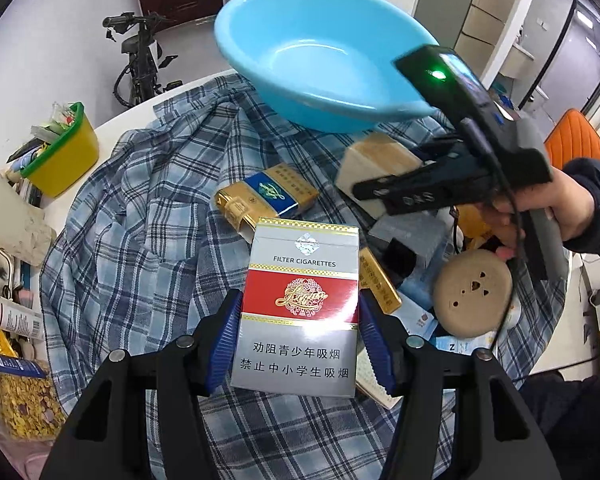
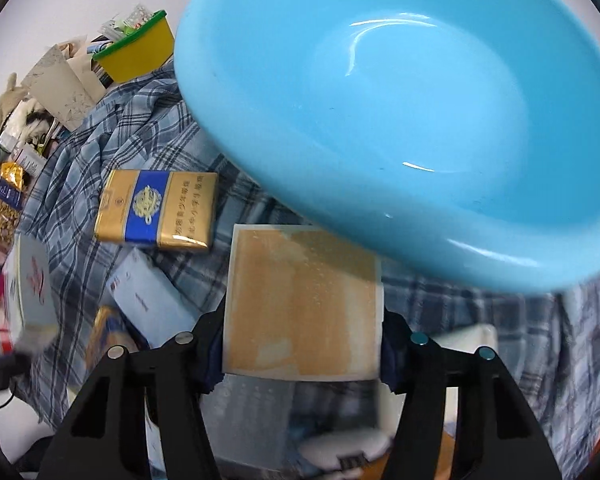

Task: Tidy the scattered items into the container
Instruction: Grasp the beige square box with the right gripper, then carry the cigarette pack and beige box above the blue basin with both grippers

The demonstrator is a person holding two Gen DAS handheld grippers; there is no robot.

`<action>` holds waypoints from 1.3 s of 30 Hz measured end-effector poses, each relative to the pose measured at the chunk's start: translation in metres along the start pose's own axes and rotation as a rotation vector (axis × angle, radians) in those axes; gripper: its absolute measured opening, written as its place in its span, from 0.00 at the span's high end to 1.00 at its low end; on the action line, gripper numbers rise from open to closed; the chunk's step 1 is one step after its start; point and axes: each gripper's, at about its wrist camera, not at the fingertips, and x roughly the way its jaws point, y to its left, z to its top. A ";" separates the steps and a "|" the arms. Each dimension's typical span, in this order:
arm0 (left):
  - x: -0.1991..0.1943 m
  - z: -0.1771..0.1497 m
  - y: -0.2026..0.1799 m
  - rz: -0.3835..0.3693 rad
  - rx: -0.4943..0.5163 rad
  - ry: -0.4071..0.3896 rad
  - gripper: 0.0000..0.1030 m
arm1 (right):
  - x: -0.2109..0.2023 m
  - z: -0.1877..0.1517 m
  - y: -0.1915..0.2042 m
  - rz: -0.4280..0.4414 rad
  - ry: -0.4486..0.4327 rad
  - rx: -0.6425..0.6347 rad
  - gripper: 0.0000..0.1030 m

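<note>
Cigarette pack (image 1: 300,312), light, stiff and crushable, is sitting pinched by its sides in the left tongs (image 1: 298,344); right tongs (image 2: 302,340) are gripping a tan box (image 2: 304,304) beside the blue basin (image 2: 380,80).

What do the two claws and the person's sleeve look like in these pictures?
Both claws are black plastic with angular, triangular-cutout arms and round silver bolts. The left claw has ribbed blue pads. The right claw has two teal bolts on one side; its black body carries a small screen, a green light, a black cable and a grey handle. The sleeve is dark navy.
</note>
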 end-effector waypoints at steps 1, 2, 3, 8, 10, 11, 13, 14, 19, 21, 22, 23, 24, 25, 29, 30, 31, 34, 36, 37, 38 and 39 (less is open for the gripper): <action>0.000 0.000 -0.001 0.003 -0.007 -0.003 0.42 | -0.005 -0.002 -0.005 -0.002 -0.010 0.002 0.44; 0.000 0.000 -0.002 0.007 -0.013 -0.005 0.42 | -0.014 -0.010 -0.016 -0.003 -0.019 -0.002 0.44; -0.001 -0.001 -0.003 0.010 -0.021 -0.011 0.42 | -0.025 -0.019 -0.032 -0.005 -0.026 -0.007 0.44; 0.001 -0.004 -0.006 0.002 -0.087 -0.050 0.42 | -0.058 -0.045 -0.044 0.000 -0.067 -0.002 0.44; 0.004 -0.004 -0.010 -0.017 -0.121 -0.063 0.42 | -0.069 -0.056 -0.042 -0.018 -0.111 -0.015 0.44; 0.005 -0.003 -0.012 -0.023 -0.134 -0.071 0.42 | -0.079 -0.064 -0.045 -0.034 -0.150 -0.017 0.44; 0.006 -0.002 -0.021 -0.017 -0.143 -0.093 0.42 | -0.101 -0.080 -0.051 -0.081 -0.255 -0.020 0.44; 0.005 -0.002 -0.025 -0.006 -0.142 -0.106 0.42 | -0.105 -0.082 -0.046 -0.096 -0.294 -0.017 0.44; -0.007 -0.007 -0.044 0.069 -0.176 -0.195 0.42 | -0.144 -0.140 -0.078 -0.107 -0.433 0.096 0.44; -0.012 -0.015 -0.052 0.092 -0.196 -0.231 0.42 | -0.153 -0.166 -0.090 -0.134 -0.475 0.155 0.44; -0.013 -0.020 -0.057 0.105 -0.202 -0.248 0.42 | -0.157 -0.178 -0.095 -0.149 -0.496 0.177 0.44; -0.014 -0.024 -0.061 0.115 -0.206 -0.260 0.42 | -0.159 -0.187 -0.097 -0.172 -0.517 0.195 0.44; -0.015 -0.030 -0.066 0.124 -0.212 -0.275 0.42 | -0.159 -0.195 -0.096 -0.205 -0.538 0.208 0.44; -0.017 -0.035 -0.071 0.132 -0.216 -0.294 0.42 | -0.158 -0.202 -0.093 -0.245 -0.560 0.213 0.44; -0.020 -0.054 -0.090 0.189 -0.222 -0.366 0.42 | -0.154 -0.229 -0.088 -0.346 -0.596 0.184 0.44; -0.021 -0.059 -0.095 0.202 -0.227 -0.382 0.42 | -0.151 -0.234 -0.087 -0.343 -0.595 0.183 0.44; -0.022 -0.063 -0.099 0.206 -0.232 -0.396 0.42 | -0.148 -0.239 -0.087 -0.332 -0.593 0.185 0.44; -0.018 -0.074 -0.108 0.196 -0.243 -0.409 0.42 | -0.138 -0.247 -0.084 -0.318 -0.574 0.185 0.44; -0.010 -0.080 -0.112 0.199 -0.242 -0.397 0.42 | -0.131 -0.249 -0.082 -0.317 -0.560 0.184 0.44; -0.006 -0.083 -0.114 0.204 -0.239 -0.385 0.42 | -0.128 -0.250 -0.081 -0.314 -0.556 0.185 0.44; -0.002 -0.085 -0.115 0.206 -0.237 -0.373 0.42 | -0.128 -0.251 -0.081 -0.311 -0.554 0.185 0.44; 0.000 -0.086 -0.115 0.205 -0.239 -0.364 0.42 | -0.127 -0.251 -0.081 -0.310 -0.553 0.185 0.44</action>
